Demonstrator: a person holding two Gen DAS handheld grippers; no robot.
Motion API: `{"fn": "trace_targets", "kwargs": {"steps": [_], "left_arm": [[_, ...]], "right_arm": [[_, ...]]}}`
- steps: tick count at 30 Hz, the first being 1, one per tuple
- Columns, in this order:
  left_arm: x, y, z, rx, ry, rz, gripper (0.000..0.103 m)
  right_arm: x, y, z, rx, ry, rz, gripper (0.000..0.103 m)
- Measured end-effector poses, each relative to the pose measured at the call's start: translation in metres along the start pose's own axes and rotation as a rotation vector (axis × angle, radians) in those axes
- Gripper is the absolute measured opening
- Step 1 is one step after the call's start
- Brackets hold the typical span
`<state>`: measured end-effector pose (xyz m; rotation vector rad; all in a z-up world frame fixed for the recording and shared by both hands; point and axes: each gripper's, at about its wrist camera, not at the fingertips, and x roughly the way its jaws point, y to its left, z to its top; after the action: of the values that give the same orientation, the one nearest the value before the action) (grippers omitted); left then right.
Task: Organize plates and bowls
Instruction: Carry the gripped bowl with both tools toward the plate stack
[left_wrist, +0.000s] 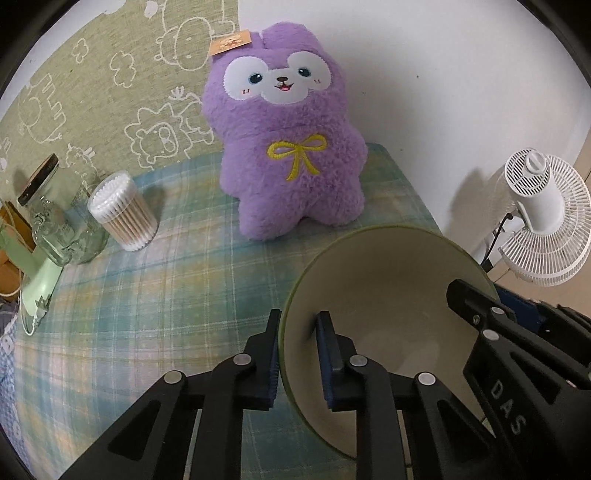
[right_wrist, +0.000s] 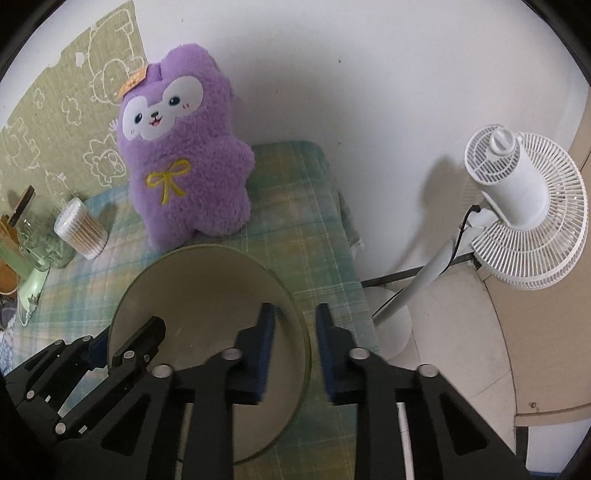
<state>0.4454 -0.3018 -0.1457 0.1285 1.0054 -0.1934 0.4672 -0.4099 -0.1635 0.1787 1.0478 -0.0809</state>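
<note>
Sitting upright at the far edge of the plaid tablecloth (left_wrist: 155, 295): purple plush toy (left_wrist: 291, 155), yellow bow on its chest, orange tag at one ear, leaning against the white wall (left_wrist: 424, 74). Standing near the left edge: clear tub of cotton swabs (left_wrist: 123, 212), just beside a glass jar (left_wrist: 55, 229). Hanging behind them: green cartoon-print cloth (left_wrist: 110, 74). Standing off the right edge, on the floor: white pedestal fan (right_wrist: 524, 218).
</note>
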Motion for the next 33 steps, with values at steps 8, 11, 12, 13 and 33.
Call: {"fn": "trace_targets", "kwargs": {"steps": [8,11,12,13,33], "left_arm": [[0.0,0.003,0.001,-0.006,0.012,-0.018,0.015],[-0.001,0.003,-0.001,-0.005,0.02,-0.022,0.015],[-0.003,0.004,-0.003,-0.013,0.024,-0.024,0.015],[-0.004,0.003,-0.004,-0.021,0.026,-0.022,0.015],[-0.087,0.027,-0.029,-0.062,-0.047,-0.013,0.015]], "right_arm": [[0.001,0.0,-0.002,0.035,0.011,0.0,0.02],[-0.002,0.0,-0.005,0.033,0.01,-0.007,0.02],[-0.003,0.0,-0.006,0.035,0.011,-0.008,0.02],[-0.005,0.001,-0.007,0.039,0.015,-0.007,0.02],[-0.086,0.034,-0.034,0.012,-0.041,-0.003,0.021]]}}
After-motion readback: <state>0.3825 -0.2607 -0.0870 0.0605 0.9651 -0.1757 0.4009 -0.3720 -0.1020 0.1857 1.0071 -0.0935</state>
